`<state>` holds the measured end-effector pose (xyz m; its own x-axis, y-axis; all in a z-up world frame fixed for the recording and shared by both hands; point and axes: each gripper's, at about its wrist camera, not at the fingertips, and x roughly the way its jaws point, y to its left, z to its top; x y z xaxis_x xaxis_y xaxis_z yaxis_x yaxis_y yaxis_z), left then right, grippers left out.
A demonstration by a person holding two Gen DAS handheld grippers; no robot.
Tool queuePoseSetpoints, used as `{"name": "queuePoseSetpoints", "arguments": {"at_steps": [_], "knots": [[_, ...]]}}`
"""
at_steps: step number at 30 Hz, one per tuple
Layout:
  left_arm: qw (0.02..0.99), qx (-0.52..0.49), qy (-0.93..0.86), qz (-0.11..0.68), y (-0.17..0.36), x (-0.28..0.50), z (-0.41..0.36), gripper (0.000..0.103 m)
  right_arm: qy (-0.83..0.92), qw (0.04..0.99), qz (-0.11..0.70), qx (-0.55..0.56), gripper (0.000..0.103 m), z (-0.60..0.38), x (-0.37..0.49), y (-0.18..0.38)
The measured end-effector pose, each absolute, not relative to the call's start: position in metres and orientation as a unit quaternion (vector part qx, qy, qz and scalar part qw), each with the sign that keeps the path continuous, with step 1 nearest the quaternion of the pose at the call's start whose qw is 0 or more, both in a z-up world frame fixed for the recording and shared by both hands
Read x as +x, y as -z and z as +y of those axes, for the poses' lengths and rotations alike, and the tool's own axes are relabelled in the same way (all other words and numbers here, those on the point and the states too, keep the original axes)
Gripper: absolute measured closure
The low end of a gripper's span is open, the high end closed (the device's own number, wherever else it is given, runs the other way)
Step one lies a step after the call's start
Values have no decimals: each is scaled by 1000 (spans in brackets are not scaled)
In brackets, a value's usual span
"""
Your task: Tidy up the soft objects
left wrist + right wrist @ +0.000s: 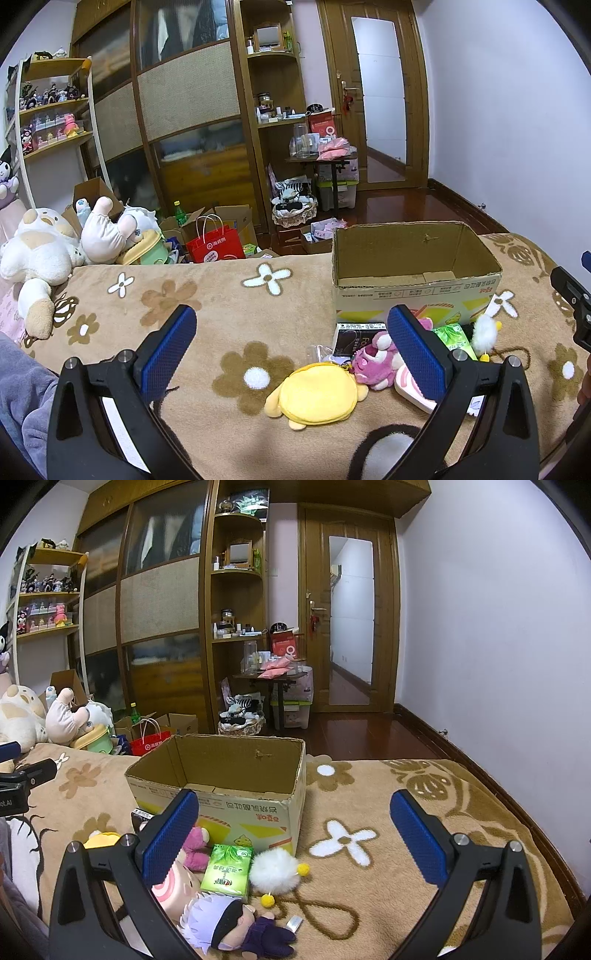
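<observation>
An open cardboard box [413, 273] [221, 779] stands empty on the flowered blanket. In front of it lies a heap of small things: a yellow plush pouch [317, 397], a pink bear plush [375, 363] [195, 845], a green tissue pack [229, 871] [454, 334], a white fluffy chick [275, 873] [485, 332] and a doll with lilac hair [229, 926]. My left gripper [291, 350] hovers open just above the yellow pouch. My right gripper [295, 830] hangs open over the chick and tissue pack. Neither holds anything.
Large plush toys [40, 251] lie at the blanket's left end. Beyond the bed edge sit a red paper bag [214, 245], cartons and a wardrobe [184, 110]. A black package [351, 338] lies by the box. The blanket [424, 801] right of the box is bare.
</observation>
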<state>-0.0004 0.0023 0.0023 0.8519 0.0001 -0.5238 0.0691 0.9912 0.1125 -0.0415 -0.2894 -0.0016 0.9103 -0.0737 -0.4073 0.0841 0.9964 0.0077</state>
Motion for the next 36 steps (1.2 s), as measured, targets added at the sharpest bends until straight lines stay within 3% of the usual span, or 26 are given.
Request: {"name": "queuePoseSetpoints", "arguments": {"at_steps": [36], "knots": [[960, 67, 18, 272, -8, -2, 1, 1, 42, 977, 210, 11, 0, -288, -42, 1]]}}
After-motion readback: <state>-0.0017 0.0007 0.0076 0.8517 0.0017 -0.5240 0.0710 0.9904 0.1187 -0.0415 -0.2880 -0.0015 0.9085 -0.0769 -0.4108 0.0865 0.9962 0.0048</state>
